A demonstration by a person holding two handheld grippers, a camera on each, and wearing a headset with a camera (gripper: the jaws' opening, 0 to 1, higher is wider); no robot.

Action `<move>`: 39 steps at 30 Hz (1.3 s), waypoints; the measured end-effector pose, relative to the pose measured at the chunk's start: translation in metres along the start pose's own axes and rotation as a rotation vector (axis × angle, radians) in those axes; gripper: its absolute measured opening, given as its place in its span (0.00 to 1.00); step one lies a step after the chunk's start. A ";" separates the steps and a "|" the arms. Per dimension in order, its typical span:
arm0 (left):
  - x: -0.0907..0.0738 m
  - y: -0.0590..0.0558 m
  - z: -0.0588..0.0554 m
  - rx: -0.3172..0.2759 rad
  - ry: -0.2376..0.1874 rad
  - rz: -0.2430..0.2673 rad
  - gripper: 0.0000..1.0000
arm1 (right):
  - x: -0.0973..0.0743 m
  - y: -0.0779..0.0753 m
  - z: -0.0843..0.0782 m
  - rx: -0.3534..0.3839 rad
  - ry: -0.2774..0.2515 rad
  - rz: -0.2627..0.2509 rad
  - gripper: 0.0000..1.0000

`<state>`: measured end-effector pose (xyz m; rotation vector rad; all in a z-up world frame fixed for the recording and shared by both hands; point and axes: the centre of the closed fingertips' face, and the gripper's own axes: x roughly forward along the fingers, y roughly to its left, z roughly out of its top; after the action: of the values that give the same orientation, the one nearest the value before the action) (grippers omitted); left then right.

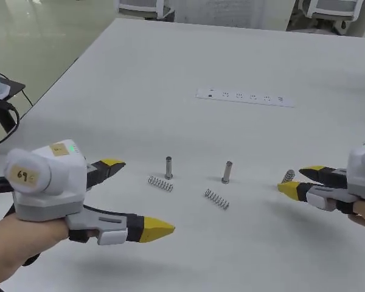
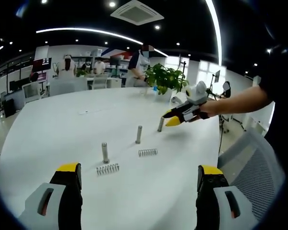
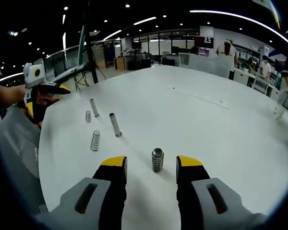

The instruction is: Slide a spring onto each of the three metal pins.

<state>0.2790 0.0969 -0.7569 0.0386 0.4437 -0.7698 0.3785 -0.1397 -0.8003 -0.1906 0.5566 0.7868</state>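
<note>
Jaws apart, the right gripper straddles the upright sprung pin. Leftward from it—a loose spring flat beside the middle pin, a second spring by the far pin, nearest the parted left gripper.

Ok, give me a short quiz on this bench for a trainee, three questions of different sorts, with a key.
1. True or false: the left gripper and the right gripper are both open.
2. How many of the three pins already carry a spring? A none, B one, C three.
3. Fill in: the two loose springs lie on the ___.
Key: 1 true. 2 B, the one between the right gripper's jaws. 3 table.
</note>
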 end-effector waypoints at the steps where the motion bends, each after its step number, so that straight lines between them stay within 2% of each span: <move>1: 0.000 0.000 0.000 -0.001 0.000 0.000 0.98 | -0.001 0.001 0.000 0.001 0.000 0.000 0.41; 5: 0.000 0.000 -0.001 -0.002 0.001 0.000 0.98 | -0.004 0.008 -0.005 0.022 0.005 0.022 0.42; 13: 0.001 -0.003 0.001 0.000 0.001 -0.006 0.98 | -0.011 0.013 -0.014 0.027 0.011 0.026 0.42; 18: 0.001 -0.004 -0.002 -0.002 0.010 -0.003 0.98 | -0.016 0.017 -0.012 0.029 -0.001 0.030 0.42; 39: 0.000 -0.005 -0.005 -0.012 0.015 -0.003 0.98 | -0.021 0.046 -0.023 0.008 0.019 0.098 0.39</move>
<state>0.2739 0.0945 -0.7614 0.0322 0.4629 -0.7702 0.3246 -0.1288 -0.8068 -0.1641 0.5905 0.8786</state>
